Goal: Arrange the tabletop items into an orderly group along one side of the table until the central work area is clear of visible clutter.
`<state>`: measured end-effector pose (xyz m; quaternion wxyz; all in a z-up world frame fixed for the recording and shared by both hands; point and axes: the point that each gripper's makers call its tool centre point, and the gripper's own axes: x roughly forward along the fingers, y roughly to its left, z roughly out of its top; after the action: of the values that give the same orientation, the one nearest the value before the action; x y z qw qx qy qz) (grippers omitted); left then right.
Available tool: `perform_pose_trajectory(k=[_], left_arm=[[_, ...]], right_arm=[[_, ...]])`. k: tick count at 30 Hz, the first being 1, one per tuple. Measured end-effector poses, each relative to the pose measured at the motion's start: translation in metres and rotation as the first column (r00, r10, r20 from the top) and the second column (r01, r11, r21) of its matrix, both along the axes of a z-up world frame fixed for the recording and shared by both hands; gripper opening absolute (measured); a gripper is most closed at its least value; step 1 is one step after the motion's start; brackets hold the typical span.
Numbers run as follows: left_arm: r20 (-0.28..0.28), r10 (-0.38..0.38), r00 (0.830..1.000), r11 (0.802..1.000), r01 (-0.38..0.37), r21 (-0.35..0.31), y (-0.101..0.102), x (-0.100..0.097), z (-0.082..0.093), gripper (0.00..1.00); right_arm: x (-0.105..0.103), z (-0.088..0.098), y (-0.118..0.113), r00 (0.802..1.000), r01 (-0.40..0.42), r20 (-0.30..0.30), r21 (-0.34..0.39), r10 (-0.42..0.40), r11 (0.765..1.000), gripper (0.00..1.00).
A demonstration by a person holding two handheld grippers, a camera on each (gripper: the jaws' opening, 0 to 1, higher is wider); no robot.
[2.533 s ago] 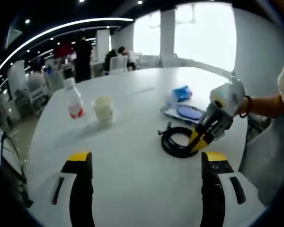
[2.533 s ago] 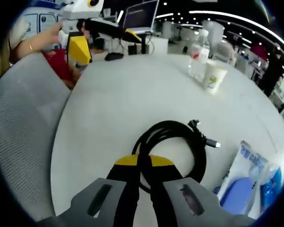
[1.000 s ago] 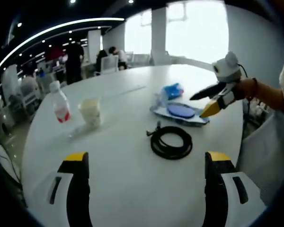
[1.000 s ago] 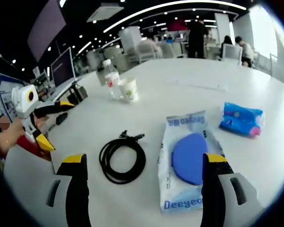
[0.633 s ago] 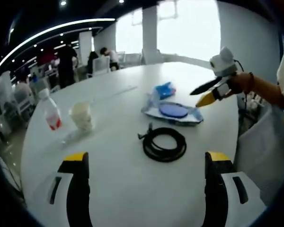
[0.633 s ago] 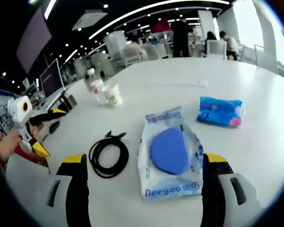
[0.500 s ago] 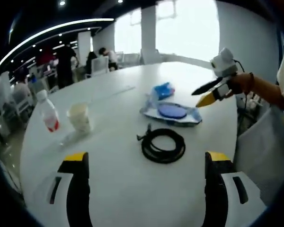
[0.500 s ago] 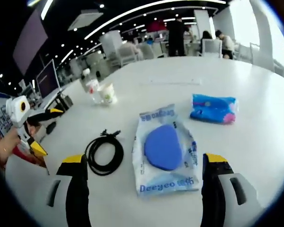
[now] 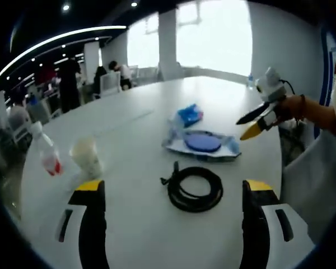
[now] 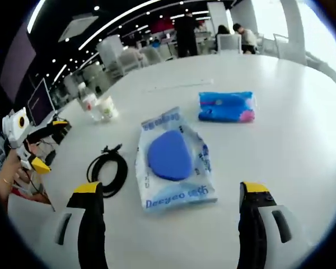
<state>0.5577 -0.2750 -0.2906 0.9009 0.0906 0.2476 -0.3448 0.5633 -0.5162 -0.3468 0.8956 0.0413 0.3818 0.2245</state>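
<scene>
We hold both tools released and empty above the white table (image 10: 280, 140): the right tool (image 10: 171, 224) has its jaws spread wide just short of the wet-wipes pack (image 10: 172, 162), and the left tool (image 9: 171, 216) has its jaws equally apart, short of the coiled black cable (image 9: 194, 187). Taking the wipes pack as our landmark, the cable lies just beside it on the side nearer the left tool, the blue tissue packet (image 10: 226, 106) sits just beyond it, and the paper cup (image 10: 107, 107) and water bottle (image 10: 90, 105) stand together well apart from it, near the table's far edge. Nothing is grouped yet, and we judge the wipes pack to be the likely next pick. The pack is flat and slack, so the jaws could skate over the film or pinch only a corner, letting it fold and drop. If it is dragged instead of lifted, it may shove the tissue packet or snag the cable's loose plug end (image 9: 169, 171). The cup looks light and would topple from a careless sweep, and so might the bottle
</scene>
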Motion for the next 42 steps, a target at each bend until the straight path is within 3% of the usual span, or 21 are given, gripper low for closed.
perform_pose_trajectory(k=[5, 10, 15, 21, 29, 37, 42], left_arm=[[-0.013, -0.007, 1.0, 1.0, 0.007, 0.007, -0.002, 0.012, -0.005, 0.98], [-0.018, -0.01, 1.0, 1.0, 0.01, -0.007, -0.011, 0.026, -0.008, 0.97], [-0.033, -0.015, 0.999, 1.0, 0.015, -0.022, -0.02, 0.041, -0.016, 0.96], [-0.041, -0.028, 0.999, 0.999, 0.027, -0.028, -0.031, 0.061, -0.024, 0.95], [-0.041, -0.036, 0.999, 0.999, 0.035, -0.023, -0.044, 0.082, -0.033, 0.93], [-0.039, -0.058, 0.998, 0.998, 0.057, -0.018, -0.06, 0.101, -0.046, 0.9], [-0.035, -0.061, 0.998, 0.998, 0.06, -0.027, -0.067, 0.116, -0.055, 0.88]], right_arm=[[-0.005, -0.006, -0.004, 0.999, 0.031, -0.032, 0.049, -0.029, 0.998, 0.94], [-0.009, -0.012, -0.009, 0.999, 0.027, -0.043, 0.019, -0.026, 0.999, 0.94], [-0.011, -0.016, -0.009, 0.997, 0.038, -0.071, 0.038, -0.035, 0.999, 0.92], [-0.007, -0.02, -0.014, 0.993, 0.083, -0.081, 0.022, -0.08, 0.996, 0.84], [-0.008, -0.02, 0.003, 0.992, 0.066, -0.105, 0.031, -0.063, 0.997, 0.87], [-0.006, -0.024, -0.006, 0.988, 0.11, -0.105, -0.033, -0.113, 0.993, 0.84], [-0.01, -0.029, -0.003, 0.983, 0.121, -0.134, -0.031, -0.124, 0.992, 0.8]])
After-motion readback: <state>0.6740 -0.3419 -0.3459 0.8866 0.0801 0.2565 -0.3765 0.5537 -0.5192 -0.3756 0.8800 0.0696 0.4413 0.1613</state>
